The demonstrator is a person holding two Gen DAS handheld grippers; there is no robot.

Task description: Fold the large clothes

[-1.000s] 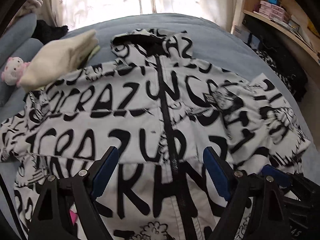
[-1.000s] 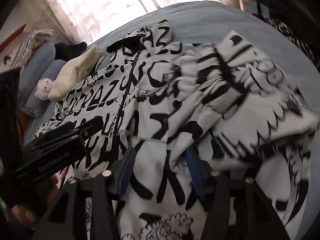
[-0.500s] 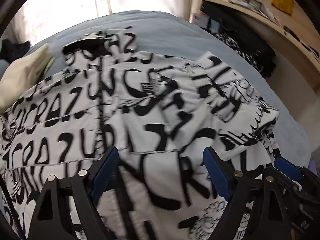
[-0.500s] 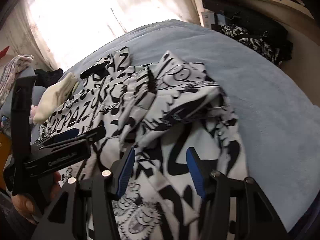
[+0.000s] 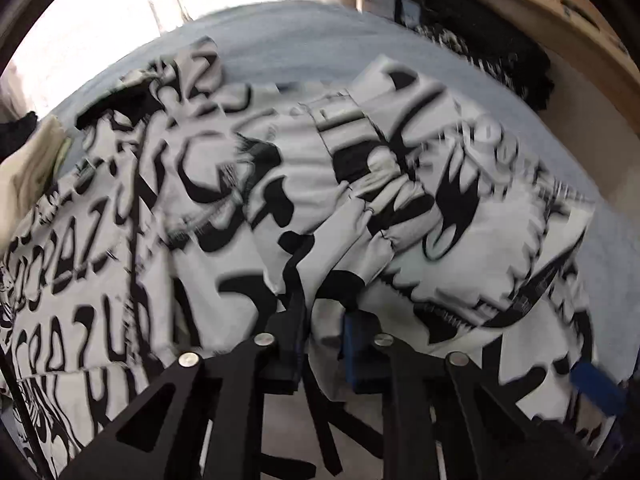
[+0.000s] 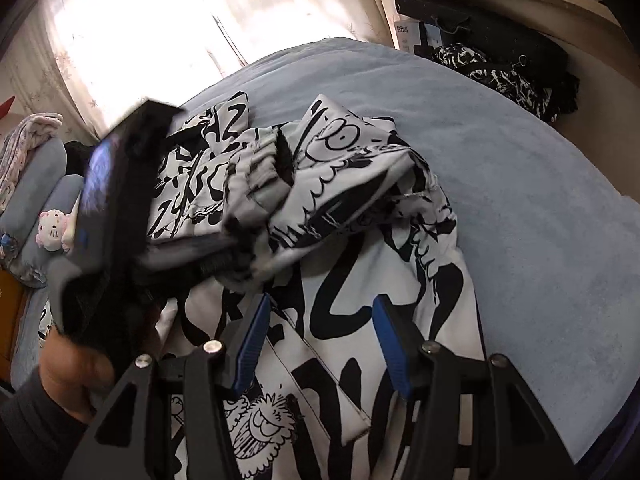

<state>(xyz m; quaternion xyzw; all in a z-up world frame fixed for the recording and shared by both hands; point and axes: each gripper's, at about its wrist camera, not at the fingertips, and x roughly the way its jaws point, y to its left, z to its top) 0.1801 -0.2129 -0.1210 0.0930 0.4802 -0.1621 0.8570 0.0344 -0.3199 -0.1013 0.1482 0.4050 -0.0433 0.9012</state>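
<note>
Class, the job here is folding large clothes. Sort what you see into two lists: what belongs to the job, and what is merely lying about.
Belongs to the job:
printed jacket
left gripper, closing on its fabric
right gripper, open over it

Lying about:
plush toy
cream garment
dark clothes pile

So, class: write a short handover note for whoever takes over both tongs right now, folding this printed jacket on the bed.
Left tongs: closing on a fold of the jacket, cloth between the pads.
Right tongs: open, hovering over the jacket's lower part, holding nothing.
Jacket: front up on the blue bed, one sleeve bunched across the chest.
Done: sleeve brought inward.
Left: flatten it, fold the other side, then fold lengthwise.
</note>
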